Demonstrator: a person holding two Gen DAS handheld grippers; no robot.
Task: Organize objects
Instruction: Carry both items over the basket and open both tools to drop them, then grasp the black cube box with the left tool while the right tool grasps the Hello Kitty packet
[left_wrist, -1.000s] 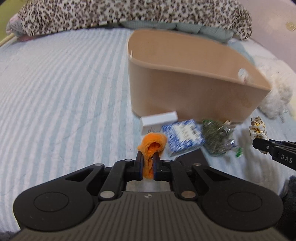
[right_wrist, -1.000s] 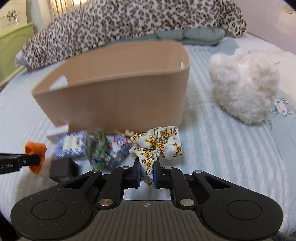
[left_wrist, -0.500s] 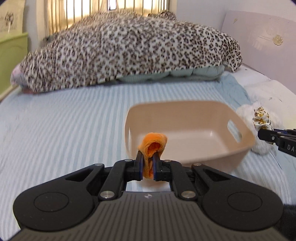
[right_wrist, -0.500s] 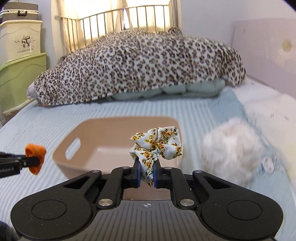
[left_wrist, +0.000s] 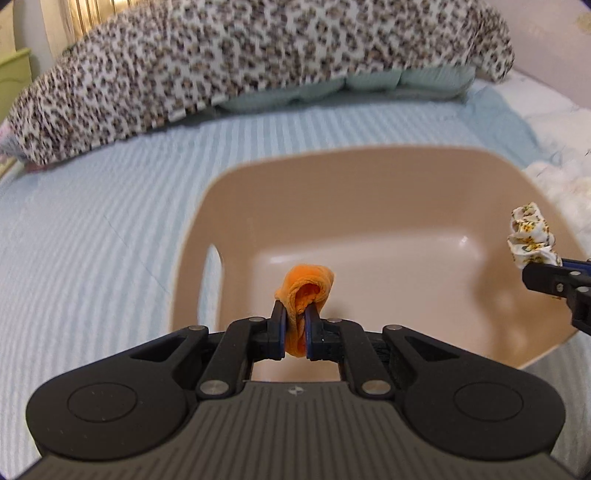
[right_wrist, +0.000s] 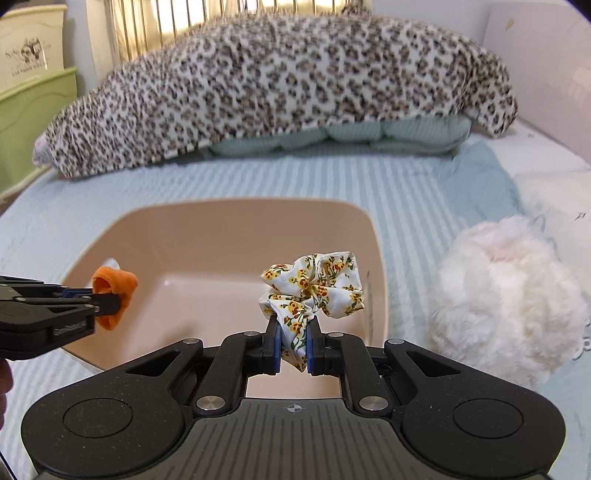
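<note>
- The left gripper (left_wrist: 294, 334) is pinching an orange scrunchie (left_wrist: 305, 291) between closed fingers, holding it in the air over the left part of the basin.
- The right gripper (right_wrist: 294, 349) is clamping a floral scrunchie (right_wrist: 314, 290) the same way, holding it above the basin's right side.
- Below both, a beige plastic basin (right_wrist: 229, 236) is sitting on the striped bed sheet (left_wrist: 92, 229), its floor showing bare.
- Just right of the basin, a fluffy white plush (right_wrist: 506, 299) is lying on the sheet.
- Farther back, a leopard-print blanket (right_wrist: 280, 88) is covering pale green pillows (right_wrist: 340, 138).
</note>
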